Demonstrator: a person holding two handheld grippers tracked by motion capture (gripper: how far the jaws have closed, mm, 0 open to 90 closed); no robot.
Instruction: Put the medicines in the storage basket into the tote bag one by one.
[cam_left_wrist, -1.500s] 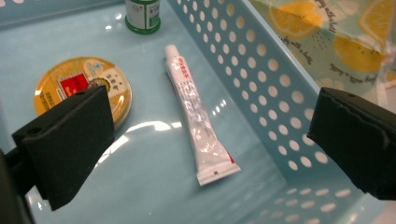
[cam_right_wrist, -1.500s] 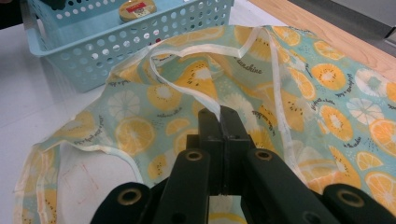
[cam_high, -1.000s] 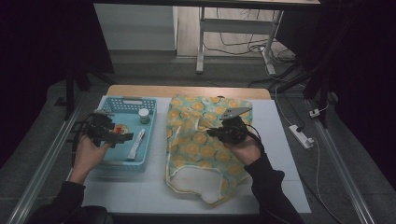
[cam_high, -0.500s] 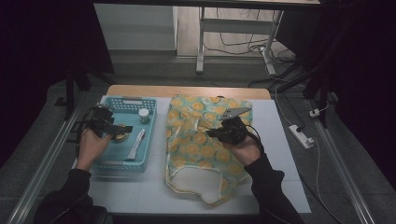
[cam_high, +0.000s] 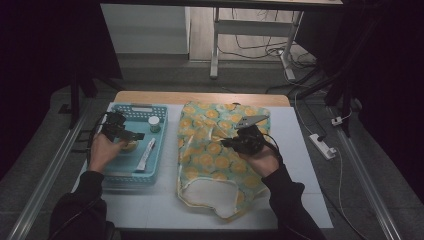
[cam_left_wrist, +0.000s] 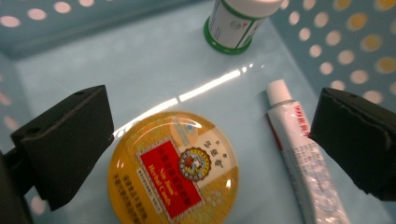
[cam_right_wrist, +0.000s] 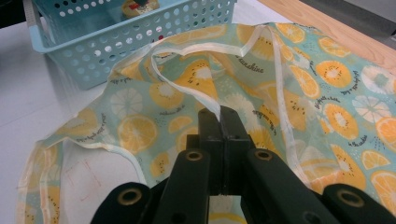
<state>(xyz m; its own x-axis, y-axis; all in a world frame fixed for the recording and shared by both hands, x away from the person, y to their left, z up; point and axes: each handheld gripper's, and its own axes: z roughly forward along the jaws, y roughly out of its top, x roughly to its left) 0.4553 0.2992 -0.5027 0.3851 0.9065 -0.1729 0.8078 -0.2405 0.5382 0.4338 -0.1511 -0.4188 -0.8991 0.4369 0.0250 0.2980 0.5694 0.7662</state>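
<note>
The surface (cam_high: 305, 150) is white, with a strip of bare wood along its far edge, and it stands on a grey floor in a dim room. Beyond it a pale cabinet (cam_high: 145, 27) sits against the back, beside the legs of a metal frame (cam_high: 215, 45) with cables lying loose around them. A white power strip (cam_high: 324, 146) lies on the floor just off the right side.

On the left of the surface sits a blue perforated basket (cam_high: 156, 167). In it are a round yellow tin (cam_left_wrist: 173, 170), a white tube (cam_left_wrist: 301, 154) beside it, and a small white bottle (cam_left_wrist: 236, 23) with a green base farther back. The left gripper (cam_left_wrist: 210, 140) hangs over the basket, its fingers released and spread either side of the tin without touching it.

Beside the basket lies a fruit-print bag (cam_high: 215, 150), spread flat. The right gripper (cam_right_wrist: 220, 116) has its fingers clenched on the bag's pale handle strap (cam_right_wrist: 187, 91), lifting it
</note>
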